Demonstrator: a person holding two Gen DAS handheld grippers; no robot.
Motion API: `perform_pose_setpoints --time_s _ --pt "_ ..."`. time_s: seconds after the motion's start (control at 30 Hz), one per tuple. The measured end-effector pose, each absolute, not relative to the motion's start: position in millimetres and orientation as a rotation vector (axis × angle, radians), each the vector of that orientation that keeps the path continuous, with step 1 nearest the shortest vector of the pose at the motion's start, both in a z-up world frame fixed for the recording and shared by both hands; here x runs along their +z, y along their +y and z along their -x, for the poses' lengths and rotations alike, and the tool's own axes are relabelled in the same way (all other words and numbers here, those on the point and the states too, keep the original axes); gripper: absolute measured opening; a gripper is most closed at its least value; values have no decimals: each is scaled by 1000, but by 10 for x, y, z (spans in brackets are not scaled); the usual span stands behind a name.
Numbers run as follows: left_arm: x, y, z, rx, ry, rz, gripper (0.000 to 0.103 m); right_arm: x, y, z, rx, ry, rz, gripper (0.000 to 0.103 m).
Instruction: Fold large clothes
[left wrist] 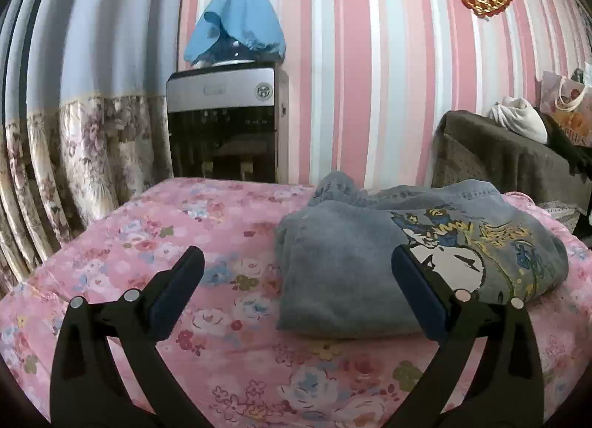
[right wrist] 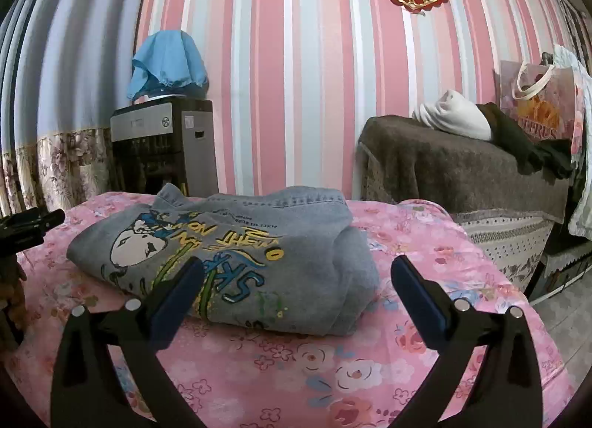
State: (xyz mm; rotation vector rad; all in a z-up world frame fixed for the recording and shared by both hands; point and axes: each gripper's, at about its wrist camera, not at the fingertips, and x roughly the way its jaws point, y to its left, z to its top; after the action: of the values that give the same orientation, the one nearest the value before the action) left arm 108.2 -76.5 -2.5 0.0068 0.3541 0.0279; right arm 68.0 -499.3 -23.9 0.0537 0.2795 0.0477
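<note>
- Left tool [left wrist: 298, 268]: jaws apart, empty, lower frame.
- Right tool [right wrist: 298, 272]: jaws apart, empty.
- Grey sweatshirt [right wrist: 259, 243]: folded, centre frame, on pink floral bed [right wrist: 425, 372].

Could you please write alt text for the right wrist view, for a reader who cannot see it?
A folded grey printed sweatshirt lies on a pink floral bedspread, just beyond the open, empty right gripper. Behind stand a striped pink wall and a water dispenser.
</note>
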Motion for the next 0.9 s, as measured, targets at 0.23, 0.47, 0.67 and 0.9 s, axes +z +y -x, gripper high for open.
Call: perform_pose_setpoints --time_s 0.23,0.47,0.67,0.9 --pt "-37 -780 -1129 5 386 -17 100 -264 -5075 -732 63 312 -81 101" --pt "-77 -816 -1221 -33 440 -38 100 -316 -5130 -879 3 390 -108 101" --pt "-102 -800 -1281 -49 470 -24 100 -483 -5273 -1183 -2 572 -197 101" --pt "-114 -849 -1273 -69 471 -45 100 -636 -5362 -1647 3 703 -254 101"
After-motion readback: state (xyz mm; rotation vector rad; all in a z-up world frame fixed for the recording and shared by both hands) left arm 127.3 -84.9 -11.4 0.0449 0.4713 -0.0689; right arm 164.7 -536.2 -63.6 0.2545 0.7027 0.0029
